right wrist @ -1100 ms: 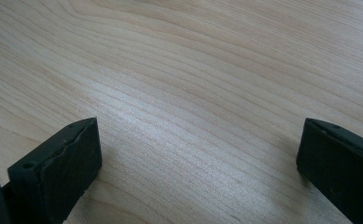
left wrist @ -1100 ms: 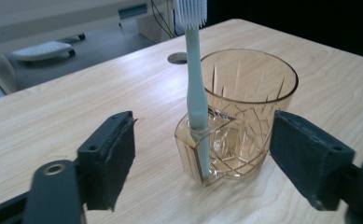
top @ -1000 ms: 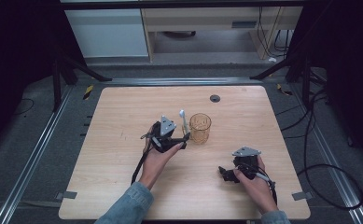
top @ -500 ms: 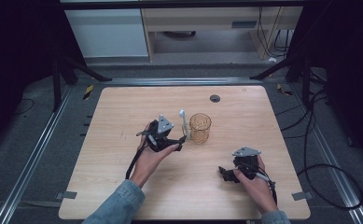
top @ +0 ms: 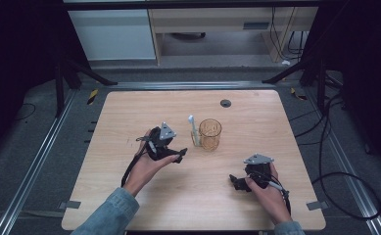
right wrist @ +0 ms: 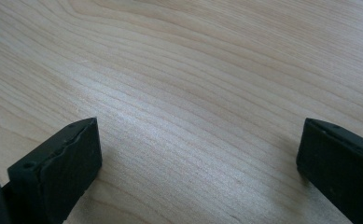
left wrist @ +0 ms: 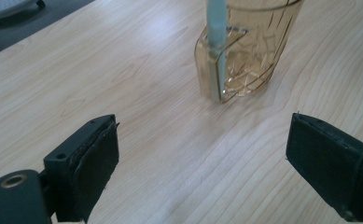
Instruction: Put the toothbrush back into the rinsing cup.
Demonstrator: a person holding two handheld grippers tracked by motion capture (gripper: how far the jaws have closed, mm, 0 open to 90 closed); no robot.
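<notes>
An amber see-through cup [top: 210, 134] stands upright near the table's middle. A pale toothbrush-like stick [top: 193, 128] stands upright in a holder on the cup's left side. In the left gripper view the cup [left wrist: 254, 51] and the stick [left wrist: 215, 28] lie ahead of the jaws. My left gripper [top: 178, 152] [left wrist: 202, 163] sits just left of the cup, apart from it. Its jaws have just been opening and stand open with nothing between them. My right gripper [top: 235, 182] [right wrist: 198, 168] rests open over bare wood at the front right.
A small dark round disc [top: 226, 103] lies at the back of the wooden table [top: 129, 107]. Metal rails run along both sides. Black cables [top: 335, 161] loop on the floor to the right. A cabinet [top: 114, 34] stands beyond the far edge.
My left gripper has drawn back to the left, away from the cup and stick, and its jaws look wider. The right gripper has not moved.
</notes>
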